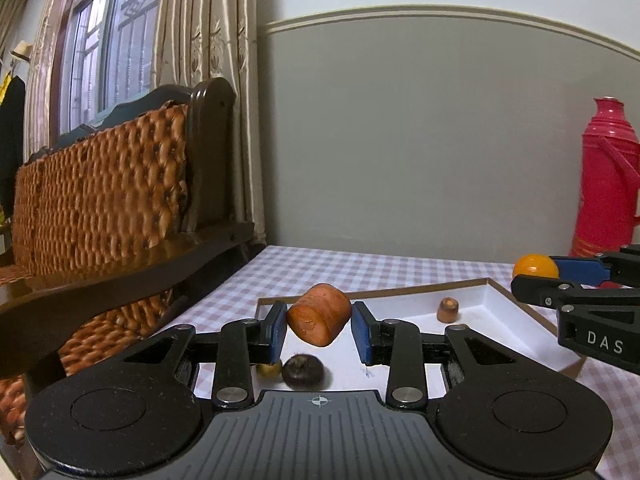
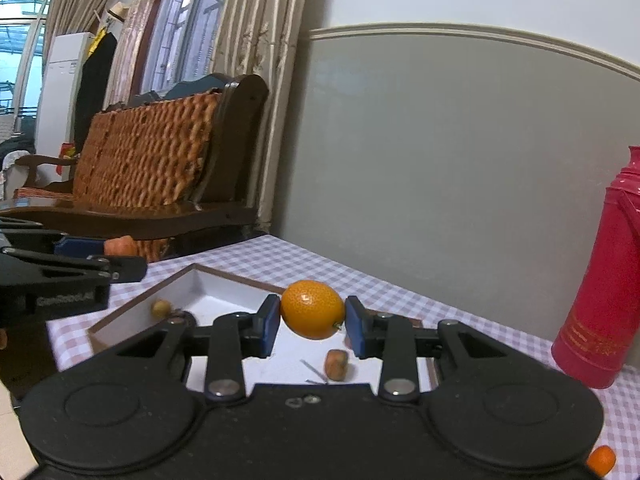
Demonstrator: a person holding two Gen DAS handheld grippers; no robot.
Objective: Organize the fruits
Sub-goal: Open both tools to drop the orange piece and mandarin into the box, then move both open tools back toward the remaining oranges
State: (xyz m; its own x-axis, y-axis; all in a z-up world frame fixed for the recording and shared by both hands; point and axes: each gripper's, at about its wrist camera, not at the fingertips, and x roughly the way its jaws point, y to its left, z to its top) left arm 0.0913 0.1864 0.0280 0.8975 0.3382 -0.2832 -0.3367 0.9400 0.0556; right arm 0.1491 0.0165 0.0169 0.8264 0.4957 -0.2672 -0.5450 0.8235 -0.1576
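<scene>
**Two pieces carried over the tray, ready to set down**

Checked cloth covers the table [image 2: 400,280], with a grey wall behind and a shallow white tray [image 1: 496,300] lying on it.

The left gripper [image 1: 319,326] has its blue pads closed on a stubby carrot chunk [image 1: 319,314], held in the air above the tray's near-left part. Below it lie a dark round fruit [image 1: 306,372] and a small yellowish one [image 1: 269,369]; a short carrot stub [image 1: 447,310] stands further in.

The right gripper [image 2: 312,322] is clamped on a small orange citrus [image 2: 313,309], also over the tray.

To release cleanly, each piece probably ought to be lowered near the floor over bare white, clear of the loose items. The round citrus is likely to roll, so a spot close to a wall seems wise. Another orange piece [image 2: 601,460] waits on the cloth near the red thermos [image 2: 600,292].
</scene>
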